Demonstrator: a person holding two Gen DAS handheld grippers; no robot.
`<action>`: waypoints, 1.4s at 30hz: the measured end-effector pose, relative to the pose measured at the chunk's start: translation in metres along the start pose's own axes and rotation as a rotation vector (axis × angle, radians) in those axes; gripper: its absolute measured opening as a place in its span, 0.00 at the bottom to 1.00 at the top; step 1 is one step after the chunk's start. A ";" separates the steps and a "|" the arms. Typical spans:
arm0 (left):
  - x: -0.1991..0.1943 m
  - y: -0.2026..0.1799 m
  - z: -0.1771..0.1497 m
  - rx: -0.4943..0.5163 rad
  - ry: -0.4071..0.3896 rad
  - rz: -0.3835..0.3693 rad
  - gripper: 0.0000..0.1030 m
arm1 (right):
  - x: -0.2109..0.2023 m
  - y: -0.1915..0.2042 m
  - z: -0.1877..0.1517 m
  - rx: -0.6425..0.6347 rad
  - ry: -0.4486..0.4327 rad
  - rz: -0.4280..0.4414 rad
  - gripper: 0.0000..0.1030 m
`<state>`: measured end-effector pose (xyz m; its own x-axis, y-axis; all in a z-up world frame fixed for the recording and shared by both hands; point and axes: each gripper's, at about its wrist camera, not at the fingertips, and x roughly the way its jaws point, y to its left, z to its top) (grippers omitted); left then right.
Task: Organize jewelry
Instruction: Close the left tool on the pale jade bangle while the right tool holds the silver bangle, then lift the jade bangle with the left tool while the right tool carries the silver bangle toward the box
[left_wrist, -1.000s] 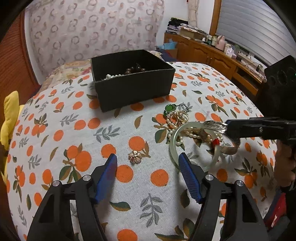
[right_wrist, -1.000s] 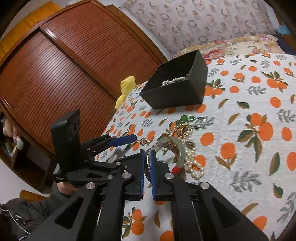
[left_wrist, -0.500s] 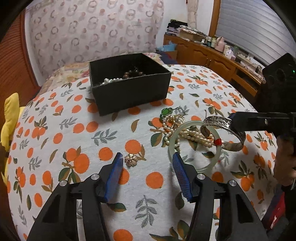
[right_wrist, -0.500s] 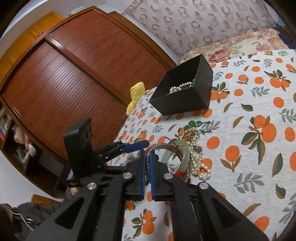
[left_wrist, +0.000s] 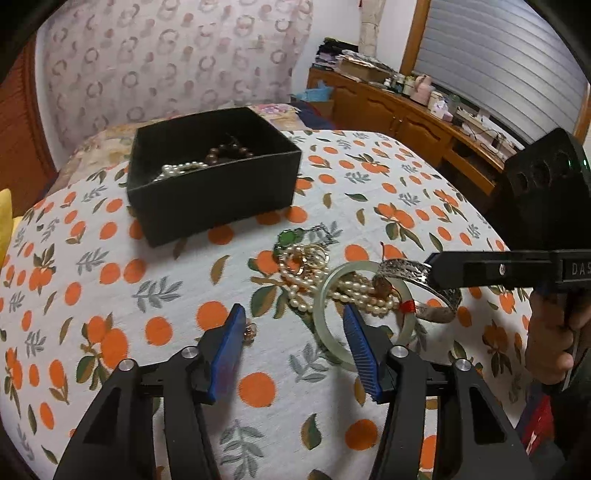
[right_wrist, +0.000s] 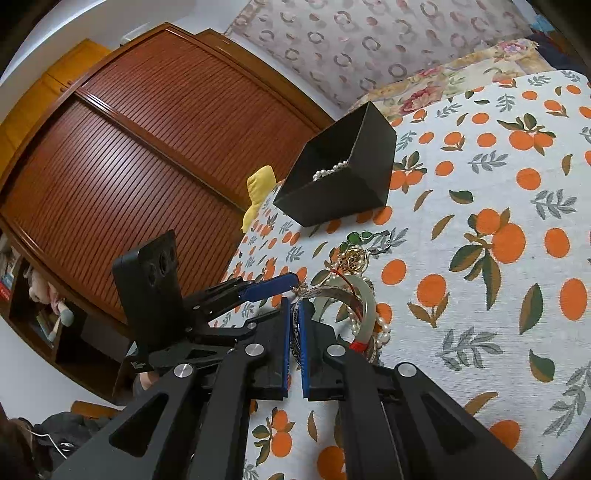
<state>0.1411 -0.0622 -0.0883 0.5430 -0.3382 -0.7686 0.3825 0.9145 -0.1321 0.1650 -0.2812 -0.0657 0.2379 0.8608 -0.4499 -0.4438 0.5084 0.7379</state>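
Observation:
A black box (left_wrist: 212, 173) holding pearls and dark beads stands at the back of the orange-print cloth; it also shows in the right wrist view (right_wrist: 343, 177). A heap of jewelry lies in front: a pearl strand (left_wrist: 314, 284), a green pendant (left_wrist: 290, 236), a pale jade bangle (left_wrist: 332, 325) and a small gold brooch (left_wrist: 250, 329). My right gripper (right_wrist: 294, 321) is shut on a silver cuff bangle (left_wrist: 413, 271), held just above the heap, with a red thread (right_wrist: 341, 278) hanging from it. My left gripper (left_wrist: 291, 332) is open, low over the cloth, beside the jade bangle.
A wooden roll-front wardrobe (right_wrist: 129, 166) stands to the left. A yellow cushion (right_wrist: 260, 184) lies at the cloth's left edge. A low wooden cabinet (left_wrist: 406, 118) with clutter runs along the right wall.
My right gripper has lifted the silver cuff slightly off the heap. My left gripper has drawn back and up a little, staying open.

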 end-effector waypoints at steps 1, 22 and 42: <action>0.000 -0.002 0.000 0.007 -0.001 0.004 0.40 | 0.000 0.000 0.000 0.000 0.000 0.001 0.06; 0.010 -0.021 0.003 0.104 0.011 0.035 0.06 | 0.003 0.005 0.000 -0.022 0.012 0.003 0.06; -0.007 -0.014 0.004 0.118 -0.019 0.060 0.06 | -0.001 0.021 0.000 -0.049 0.018 0.050 0.06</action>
<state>0.1351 -0.0739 -0.0785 0.5810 -0.2889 -0.7609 0.4335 0.9011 -0.0111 0.1553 -0.2716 -0.0503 0.1991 0.8842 -0.4225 -0.4967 0.4627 0.7343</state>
